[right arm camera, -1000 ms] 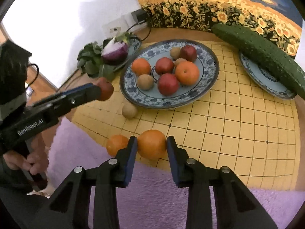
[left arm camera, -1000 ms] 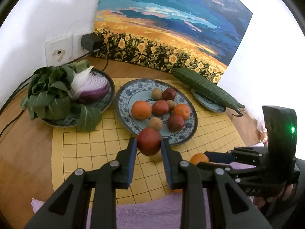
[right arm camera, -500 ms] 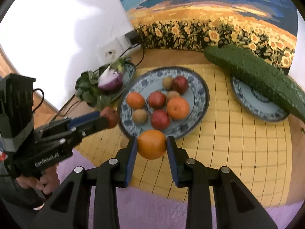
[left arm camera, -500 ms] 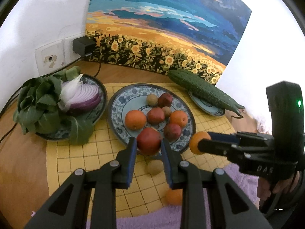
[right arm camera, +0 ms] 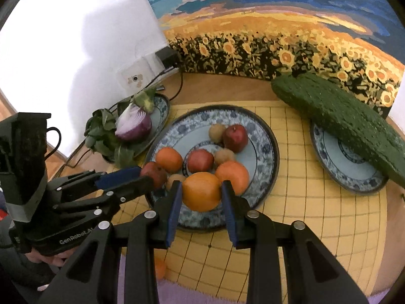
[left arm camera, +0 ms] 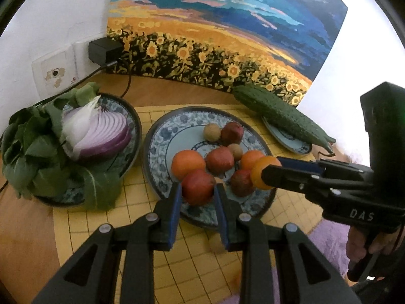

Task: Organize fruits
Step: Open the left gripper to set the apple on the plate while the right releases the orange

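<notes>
Both grippers are loaded and hanging over the near rim of the big blue-patterned plate (left arm camera: 157, 152) in the middle of the yellow grid mat (left arm camera: 76, 217). The left gripper (left arm camera: 198, 197) has its blue pads clenched on a red fruit (left arm camera: 198, 187), held just above the plate's near edge. The right gripper (right arm camera: 201, 197) is clamped on an orange (right arm camera: 201, 191), also over the near rim, and in the left wrist view it reaches in from the right side with that orange at its tip. On the plate itself sit two more oranges, three red fruits and some small tan ones, bunched toward the centre and the near side; the far left part of the plate is bare. Another orange fruit (right arm camera: 160, 268) lies off the plate at the mat's near edge, where the purple cloth (left arm camera: 329, 235) begins, half hidden behind the right gripper's finger. Over at the left edge of the mat, a second plate (left arm camera: 131, 116) carries a halved red onion (left arm camera: 101, 133) and leafy greens (left arm camera: 30, 152). Toward the far right corner, a long cucumber (left arm camera: 281, 115) rests across a small plate (right arm camera: 336, 157), overhanging it at both ends. A sunflower painting (left arm camera: 215, 25) leans against the wall behind everything, with a black plug (left arm camera: 103, 49) in the wall socket at the far left.
</notes>
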The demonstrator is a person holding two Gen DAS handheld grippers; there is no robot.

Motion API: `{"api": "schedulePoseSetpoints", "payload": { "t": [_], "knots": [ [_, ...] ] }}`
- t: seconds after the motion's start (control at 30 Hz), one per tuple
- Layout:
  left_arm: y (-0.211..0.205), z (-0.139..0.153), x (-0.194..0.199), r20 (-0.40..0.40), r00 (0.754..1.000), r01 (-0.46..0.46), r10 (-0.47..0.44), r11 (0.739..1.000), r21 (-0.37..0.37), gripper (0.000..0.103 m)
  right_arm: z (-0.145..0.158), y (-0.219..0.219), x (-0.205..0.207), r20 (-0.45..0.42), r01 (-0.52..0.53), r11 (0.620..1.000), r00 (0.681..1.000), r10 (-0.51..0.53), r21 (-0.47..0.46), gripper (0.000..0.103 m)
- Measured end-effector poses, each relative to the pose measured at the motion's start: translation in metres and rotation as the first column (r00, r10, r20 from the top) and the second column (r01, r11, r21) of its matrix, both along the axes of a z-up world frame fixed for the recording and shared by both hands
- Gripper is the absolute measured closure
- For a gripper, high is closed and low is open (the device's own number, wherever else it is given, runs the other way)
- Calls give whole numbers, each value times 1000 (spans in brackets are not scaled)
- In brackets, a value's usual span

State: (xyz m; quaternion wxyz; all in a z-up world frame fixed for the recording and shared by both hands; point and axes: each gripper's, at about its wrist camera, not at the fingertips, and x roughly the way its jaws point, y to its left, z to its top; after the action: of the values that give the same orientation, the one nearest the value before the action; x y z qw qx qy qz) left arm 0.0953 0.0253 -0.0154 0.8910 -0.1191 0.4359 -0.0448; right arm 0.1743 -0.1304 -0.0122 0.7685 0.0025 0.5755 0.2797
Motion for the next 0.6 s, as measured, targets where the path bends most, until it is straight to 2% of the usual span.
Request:
{"api": "schedulePoseSetpoints", "payload": {
  "t": [0.23,0.3,0.43,0.6],
  "knots": [
    [3,-5,18,-18,1000,1,-1,1000,2,77,-5,13,17,23,-19,1000,1000,19,-3,71],
    [4,-5,22,-18,1000,4,-4,1000,0,81,-7,17,21,31,-22,1000,999,22,-8,71],
    [5,-4,29,-13,1000,5,-5,1000,-1,81,-8,28,23,76,-61,997,995,65,-57,70],
    [5,-3,31,-7,1000,5,-5,1000,3,81,-11,32,27,86,-63,996,994,68,-65,70]
  ]
}}
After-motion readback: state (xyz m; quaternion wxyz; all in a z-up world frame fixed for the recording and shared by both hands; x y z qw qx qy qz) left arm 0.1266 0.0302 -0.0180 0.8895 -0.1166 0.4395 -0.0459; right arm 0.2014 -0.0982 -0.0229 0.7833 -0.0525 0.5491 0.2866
